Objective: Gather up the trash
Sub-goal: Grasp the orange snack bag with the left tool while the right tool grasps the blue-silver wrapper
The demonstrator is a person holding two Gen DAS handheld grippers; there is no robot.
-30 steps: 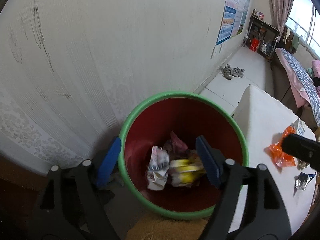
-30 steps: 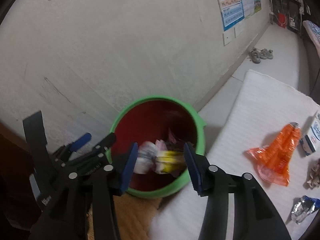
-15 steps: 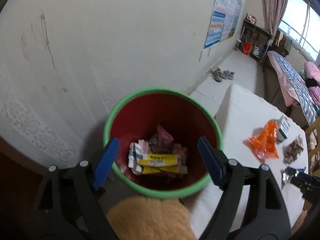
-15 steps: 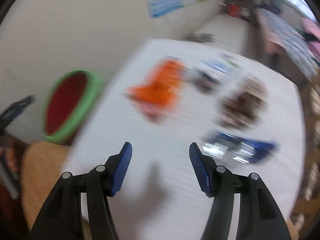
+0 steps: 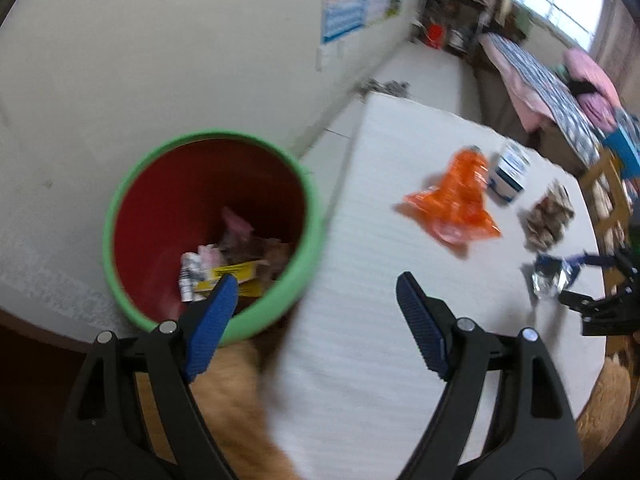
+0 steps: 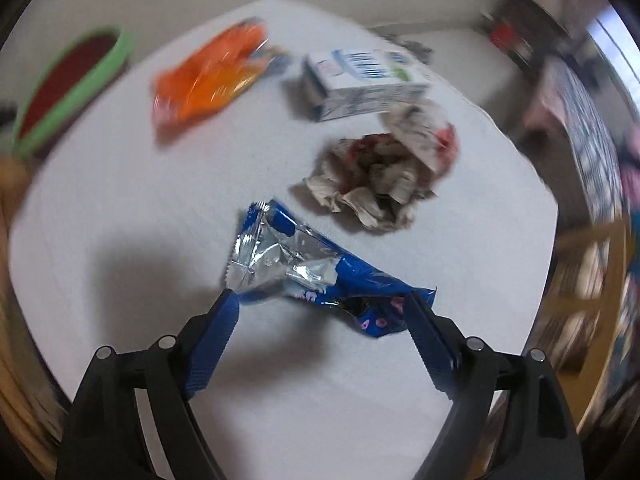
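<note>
Reaching step: the right tool (image 6: 320,316), jaws opening and empty, straddles the blue foil wrapper (image 6: 308,268) and must close; the left tool (image 5: 316,304) hangs open, empty.

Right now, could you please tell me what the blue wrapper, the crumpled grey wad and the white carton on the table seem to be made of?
Blue crinkled wrapper: likely metallised plastic film; its torn-open inside shines silver with sharp creases.
Crumpled grey wad: probably paper, matt, with soft irregular folds and red staining.
White rectangular carton: seemingly printed paperboard, flat faces with crisp edges and a faint sheen; blur leaves its coating uncertain.
</note>
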